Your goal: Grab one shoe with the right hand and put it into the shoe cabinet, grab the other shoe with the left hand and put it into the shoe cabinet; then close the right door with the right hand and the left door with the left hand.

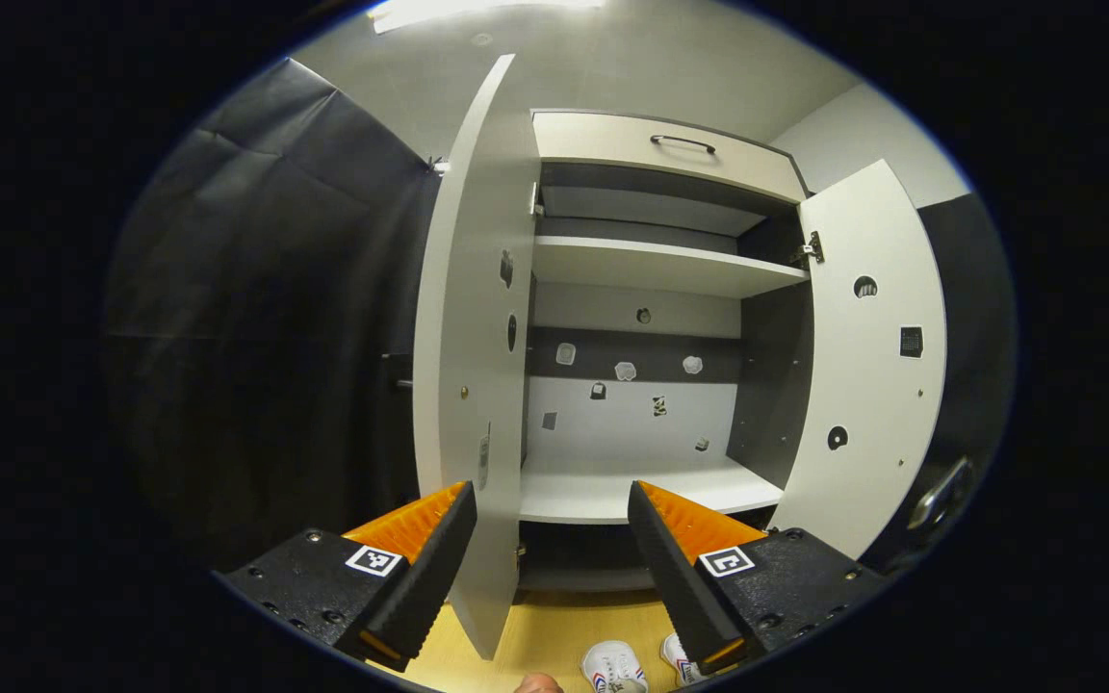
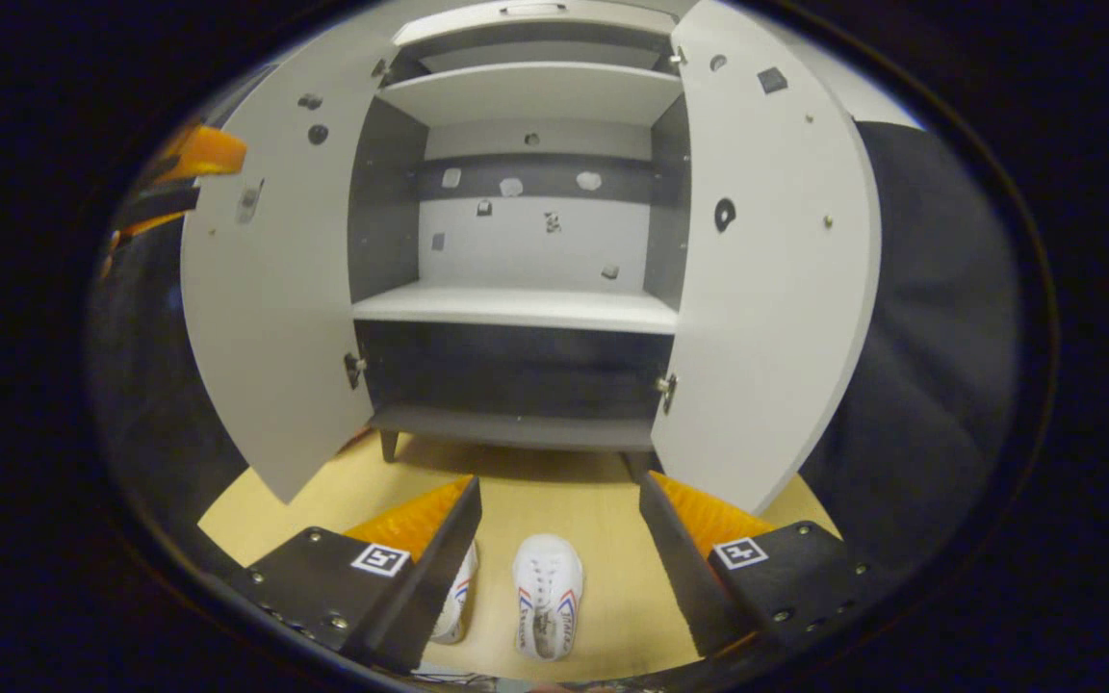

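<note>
Below, both grippers' jaws open and empty, left shoe (image 2: 453, 602) half hidden behind right gripper (image 2: 559, 539), cabinet (image 2: 526, 308) open.

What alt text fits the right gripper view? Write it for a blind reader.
An open claw hovers above two white shoes on a wooden floor, facing a shoe cabinet with both doors wide open and bare shelves. The other claw shows at far left.

both hand-held grippers (image 1: 547, 539) (image 2: 559, 539): ridged wedge fingers, black screwed bodies, square white-bordered markers.

2 shoes (image 2: 547, 595) before open cabinet (image 2: 520, 306).
</note>
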{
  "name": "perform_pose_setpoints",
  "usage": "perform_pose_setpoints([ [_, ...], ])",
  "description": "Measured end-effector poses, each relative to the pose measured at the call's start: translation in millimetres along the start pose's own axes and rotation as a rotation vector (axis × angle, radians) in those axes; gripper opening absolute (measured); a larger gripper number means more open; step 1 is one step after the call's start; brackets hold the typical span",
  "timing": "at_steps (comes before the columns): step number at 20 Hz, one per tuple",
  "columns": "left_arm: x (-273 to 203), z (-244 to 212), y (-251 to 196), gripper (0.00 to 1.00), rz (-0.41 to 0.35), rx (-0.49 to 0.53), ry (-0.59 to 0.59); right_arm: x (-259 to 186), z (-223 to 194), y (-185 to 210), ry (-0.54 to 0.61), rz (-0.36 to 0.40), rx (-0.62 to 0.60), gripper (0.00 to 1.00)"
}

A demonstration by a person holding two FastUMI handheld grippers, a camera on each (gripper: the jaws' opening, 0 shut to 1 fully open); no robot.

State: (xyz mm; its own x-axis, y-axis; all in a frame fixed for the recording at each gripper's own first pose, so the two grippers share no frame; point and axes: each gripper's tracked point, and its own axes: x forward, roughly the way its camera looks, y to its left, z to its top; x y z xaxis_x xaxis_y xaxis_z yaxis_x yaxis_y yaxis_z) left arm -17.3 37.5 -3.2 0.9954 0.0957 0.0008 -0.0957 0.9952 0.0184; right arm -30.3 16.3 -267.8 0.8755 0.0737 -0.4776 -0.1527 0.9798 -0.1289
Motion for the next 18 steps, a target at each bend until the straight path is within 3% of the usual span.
perform_pose_setpoints([
  [8,-4,-6,24,0.96,0.045,0.012,0.018,51,-159,29,0.340,0.103,0.079,0.94],
  [14,-7,-15,42,0.96,0.082,0.032,0.044,70,-207,41,0.441,0.143,0.093,0.95],
  [15,-8,-16,45,0.96,0.088,0.029,0.049,75,-212,42,0.447,0.140,0.096,0.93],
  [17,-9,-19,51,0.96,0.097,0.020,0.057,78,-219,40,0.458,0.127,0.102,0.68],
  [18,-9,-21,54,0.96,0.103,0.018,0.061,81,-225,39,0.470,0.122,0.107,0.69],
])
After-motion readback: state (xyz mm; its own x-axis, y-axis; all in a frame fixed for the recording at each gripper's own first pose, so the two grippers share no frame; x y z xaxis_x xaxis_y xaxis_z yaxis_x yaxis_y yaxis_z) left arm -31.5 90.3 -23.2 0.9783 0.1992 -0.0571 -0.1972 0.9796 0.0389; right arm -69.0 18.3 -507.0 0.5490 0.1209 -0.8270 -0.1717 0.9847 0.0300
